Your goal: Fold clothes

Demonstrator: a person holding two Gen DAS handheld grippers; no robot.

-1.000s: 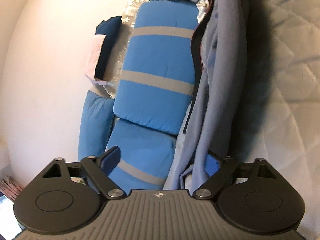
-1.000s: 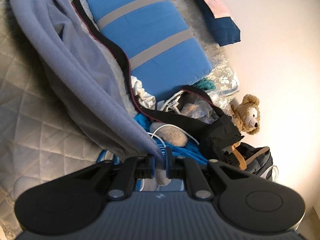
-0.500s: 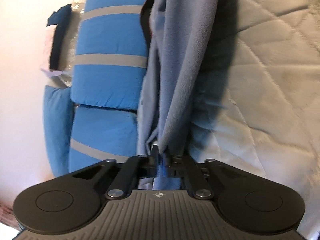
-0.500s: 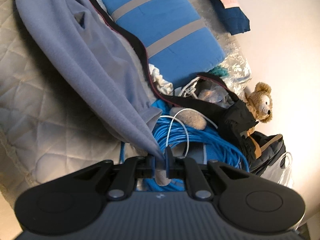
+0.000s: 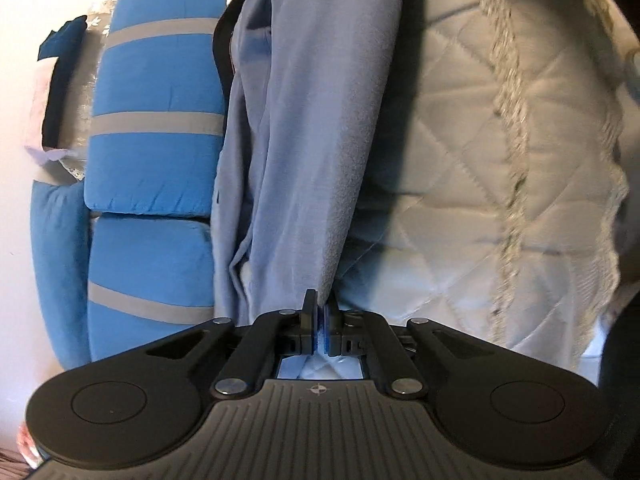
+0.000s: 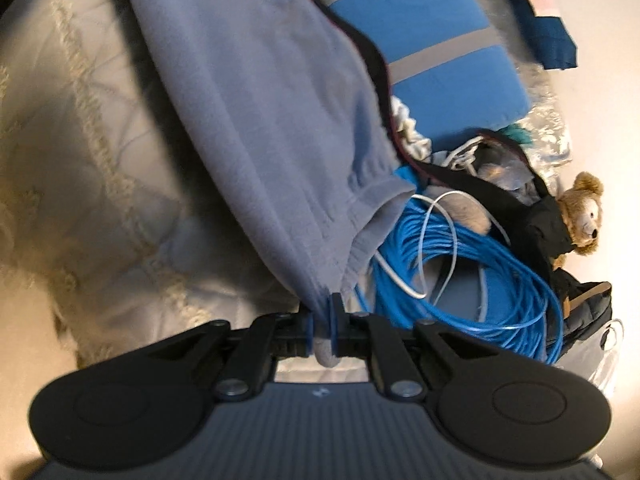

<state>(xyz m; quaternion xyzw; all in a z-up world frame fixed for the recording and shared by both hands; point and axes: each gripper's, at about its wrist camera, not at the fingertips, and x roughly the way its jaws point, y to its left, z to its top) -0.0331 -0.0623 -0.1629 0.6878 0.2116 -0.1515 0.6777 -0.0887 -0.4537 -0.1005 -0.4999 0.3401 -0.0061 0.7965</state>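
A grey-blue fleece garment (image 5: 316, 120) hangs stretched above a quilted white bed cover (image 5: 500, 168). My left gripper (image 5: 320, 304) is shut on one edge of it, the cloth running up and away from the pinch. In the right wrist view the same garment (image 6: 272, 112) shows an elastic cuff (image 6: 372, 184), and my right gripper (image 6: 322, 316) is shut on the fabric just below that cuff. A fold of fleece pokes out beneath the right fingers. The garment's far end is out of sight.
Blue cushions with grey stripes (image 5: 160, 92) line the wall side of the bed. A coil of blue cable (image 6: 460, 272), a white cord, a black garment (image 6: 500, 200), a teddy bear (image 6: 580, 212) and a dark bag (image 6: 588, 308) crowd the bed's end. The quilt (image 6: 100, 160) lies bare beside them.
My left gripper went from open to shut on the fleece edge. Both grippers have drawn back toward the quilt, pulling the garment taut and exposing more of the blue cable.
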